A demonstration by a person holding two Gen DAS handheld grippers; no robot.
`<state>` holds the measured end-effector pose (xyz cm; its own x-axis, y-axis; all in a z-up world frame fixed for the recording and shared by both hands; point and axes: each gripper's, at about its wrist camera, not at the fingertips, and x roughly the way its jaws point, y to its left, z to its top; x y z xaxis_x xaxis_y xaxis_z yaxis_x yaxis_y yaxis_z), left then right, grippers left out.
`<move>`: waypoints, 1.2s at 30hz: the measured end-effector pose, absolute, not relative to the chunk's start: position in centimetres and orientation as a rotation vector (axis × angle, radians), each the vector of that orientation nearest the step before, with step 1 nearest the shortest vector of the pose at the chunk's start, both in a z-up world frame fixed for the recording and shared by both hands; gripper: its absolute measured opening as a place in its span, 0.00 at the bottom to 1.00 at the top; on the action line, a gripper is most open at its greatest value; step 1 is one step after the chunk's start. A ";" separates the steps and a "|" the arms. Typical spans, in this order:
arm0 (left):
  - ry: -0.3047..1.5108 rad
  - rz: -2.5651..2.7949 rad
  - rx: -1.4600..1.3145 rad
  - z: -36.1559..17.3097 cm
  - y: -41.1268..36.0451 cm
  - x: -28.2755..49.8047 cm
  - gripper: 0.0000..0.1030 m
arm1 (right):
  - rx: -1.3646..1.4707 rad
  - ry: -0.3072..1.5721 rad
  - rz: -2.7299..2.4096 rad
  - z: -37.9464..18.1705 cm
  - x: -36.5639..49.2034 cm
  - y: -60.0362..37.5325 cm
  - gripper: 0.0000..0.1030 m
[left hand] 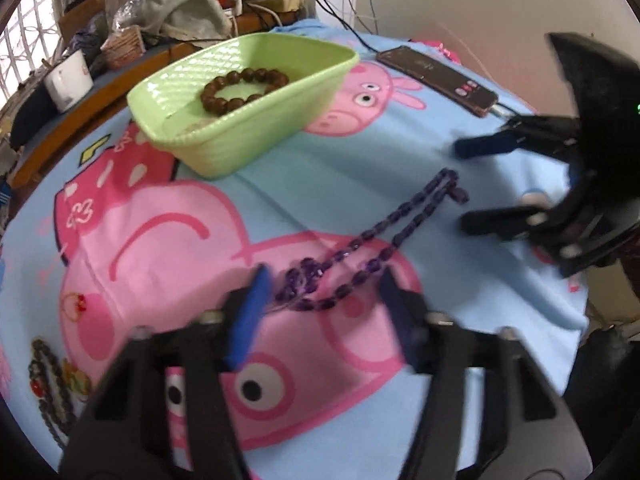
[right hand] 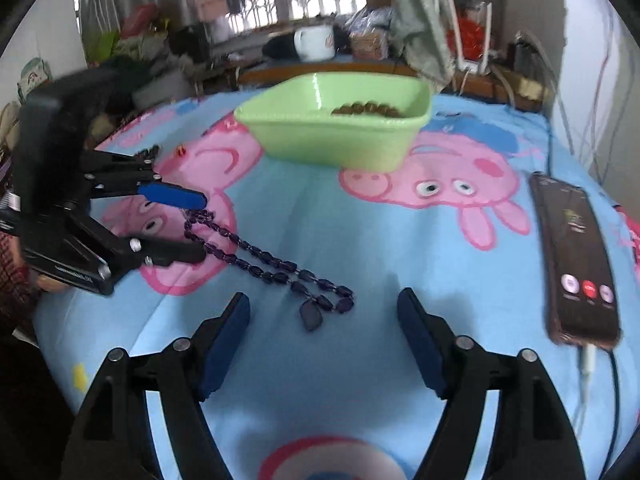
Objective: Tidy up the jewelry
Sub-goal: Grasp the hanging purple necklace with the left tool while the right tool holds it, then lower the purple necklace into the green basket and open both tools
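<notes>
A purple bead necklace [left hand: 360, 248] lies stretched on the cartoon-print cloth; it also shows in the right wrist view [right hand: 264, 268]. My left gripper [left hand: 324, 280] is open, its fingers on either side of the necklace's bunched end, and it also shows in the right wrist view [right hand: 198, 226]. My right gripper [right hand: 324, 304] is open near the pendant end [right hand: 311, 315], and it also shows in the left wrist view [left hand: 460, 184]. A green basket [left hand: 296, 80] holds a brown bead bracelet [left hand: 244, 90]; the basket also shows in the right wrist view [right hand: 332, 136].
A phone [right hand: 576, 260] with a cable lies at the right of the cloth; it also shows in the left wrist view [left hand: 440, 80]. A dark bead string [left hand: 48, 384] lies at the cloth's left edge. Clutter, a white mug [right hand: 316, 42] and a window stand behind.
</notes>
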<state>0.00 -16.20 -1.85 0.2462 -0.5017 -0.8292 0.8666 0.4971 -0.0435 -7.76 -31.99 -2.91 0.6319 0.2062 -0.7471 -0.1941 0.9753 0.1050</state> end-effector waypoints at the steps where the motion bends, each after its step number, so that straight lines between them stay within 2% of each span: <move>1: 0.915 -0.986 0.462 -1.8 -16.2 0.1 0.23 | -0.011 0.848 0.232 -3.0 -7.6 -31.5 0.22; 2: 0.936 -0.999 0.431 -1.8 -16.1 0.3 0.13 | -0.035 0.844 0.246 -2.9 -7.3 -31.0 0.04; 3: 0.949 -1.009 0.412 -1.8 -16.2 0.5 0.11 | -0.024 0.847 0.272 -2.9 -7.0 -30.8 0.00; 6: 0.974 -1.023 0.353 -1.7 -15.9 0.9 0.09 | -0.015 0.846 0.298 -2.7 -6.3 -30.2 0.00; 10: 0.982 -1.038 0.245 0.0 -15.2 2.1 0.09 | 0.206 0.813 0.365 -1.1 -5.5 -31.9 0.00; 14: 0.932 -1.058 0.164 3.6 -14.7 3.4 0.09 | 0.310 0.733 0.400 2.3 -4.5 -33.2 0.00; 23: 0.776 -0.978 0.148 11.4 -16.8 8.9 0.09 | 0.338 0.591 0.369 9.5 0.9 -35.2 0.00; 26: 0.804 -0.920 0.133 10.8 -17.9 12.0 0.09 | 0.353 0.619 0.349 9.3 3.8 -35.4 0.00; 32: 0.937 -0.844 0.110 6.0 -19.6 16.8 0.09 | 0.422 0.780 0.339 4.9 9.9 -34.9 0.00; 36: 0.962 -0.810 0.122 4.2 -20.1 18.3 0.10 | 0.451 0.839 0.364 3.2 11.6 -34.1 0.00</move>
